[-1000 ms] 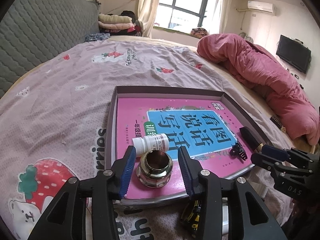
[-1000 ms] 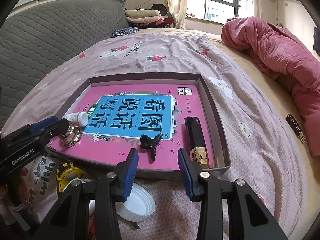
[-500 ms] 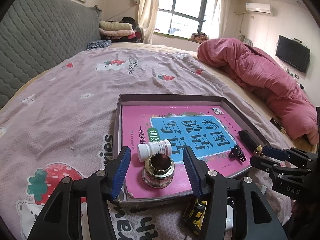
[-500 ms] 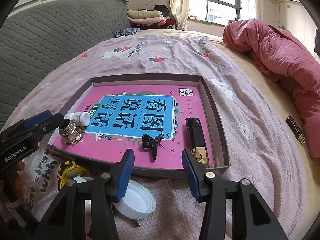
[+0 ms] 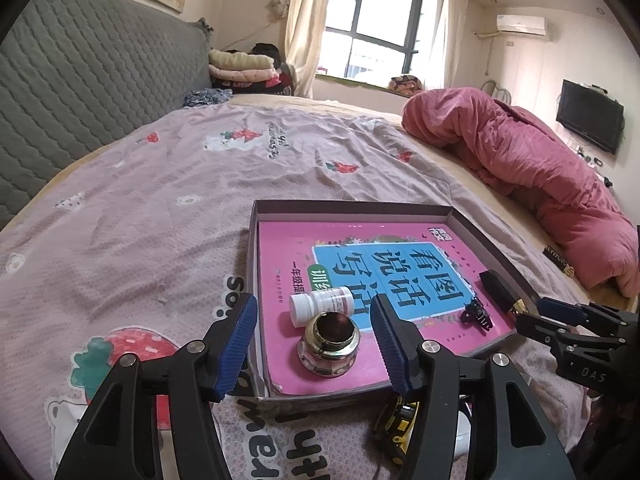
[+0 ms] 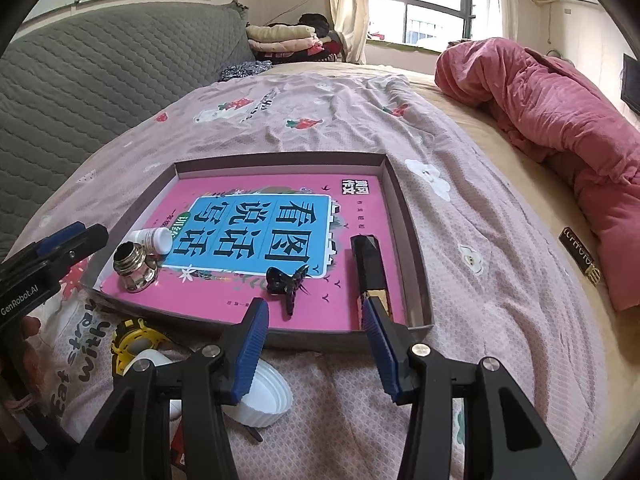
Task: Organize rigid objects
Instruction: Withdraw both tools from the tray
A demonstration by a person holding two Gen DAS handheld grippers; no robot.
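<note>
A shallow grey box (image 5: 352, 205) on the bed holds a pink book (image 5: 384, 264). On the book stand a glass jar with a gold neck (image 5: 329, 342), a white pill bottle (image 5: 320, 305) on its side, a black hair clip (image 5: 476, 314) and a black and gold case (image 5: 500, 290). My left gripper (image 5: 314, 334) is open and empty, just back from the jar. My right gripper (image 6: 316, 330) is open and empty at the box's near edge. The jar (image 6: 134, 266), hair clip (image 6: 288, 280) and case (image 6: 370, 272) show in the right wrist view.
A yellow tape measure (image 6: 134, 342) and a white lid (image 6: 266, 394) lie on the sheet in front of the box. A pink duvet (image 6: 552, 120) lies on the right. A grey headboard (image 5: 80, 88) stands on the left.
My left gripper has drawn back and up from the jar, which stays upright on the book. My right gripper has lifted slightly.
</note>
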